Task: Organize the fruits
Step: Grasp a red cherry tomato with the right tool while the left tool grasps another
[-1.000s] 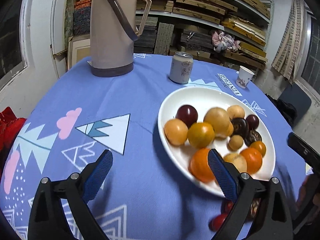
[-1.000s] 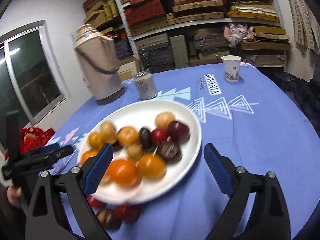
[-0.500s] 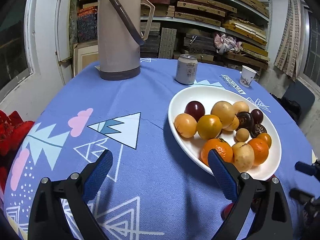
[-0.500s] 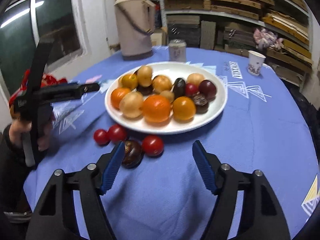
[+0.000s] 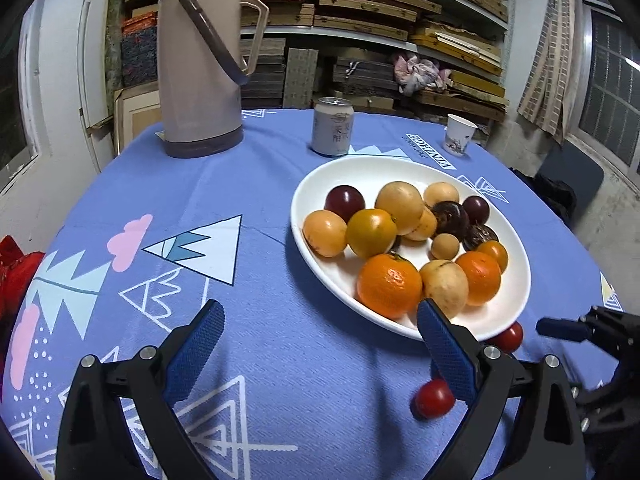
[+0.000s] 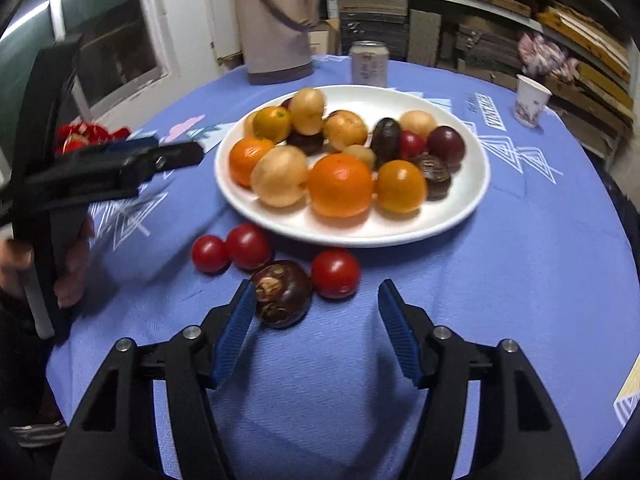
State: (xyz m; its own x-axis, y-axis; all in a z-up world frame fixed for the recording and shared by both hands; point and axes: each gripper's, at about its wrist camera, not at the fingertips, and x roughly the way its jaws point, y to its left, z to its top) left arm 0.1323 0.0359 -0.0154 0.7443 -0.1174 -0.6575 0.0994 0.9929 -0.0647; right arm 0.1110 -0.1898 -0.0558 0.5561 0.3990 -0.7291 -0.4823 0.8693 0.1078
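The fruits (image 6: 340,168) sit piled on a white plate (image 6: 460,216) in the middle of the right wrist pic: oranges, yellow ones, dark purple ones. Four more lie on the blue cloth of the bench (image 6: 520,280) just below the plate's near rim: 3 red tomatoes (image 6: 335,273) and a dark mangosteen (image 6: 282,294). The mangosteen touches the rightmost tomato.

The right hand-held gripper (image 6: 316,306) is low center in that pic, pointing down at these loose fruits. Its jaws have just been closing but are not shut; they grip nothing. The left blue pad (image 6: 236,332) is just beside the mangosteen, can't tell if it touches. The tomato is near the gap btw. the pads.

The left hand-held gripper (image 5: 320,338) is at the bottom of the left wrist pic, jaws wide apart, holding nothing, over bare cloth w/ the plate's edge behind its right pad. A person's hand (image 6: 68,268) holds it at the left edge of the right wrist pic.

Further back: a can (image 5: 333,126) just behind the plate, a tall tan flask (image 5: 200,64) upper left, a paper cup (image 5: 460,135) upper right. Shelves (image 5: 380,20) fill the wall behind.
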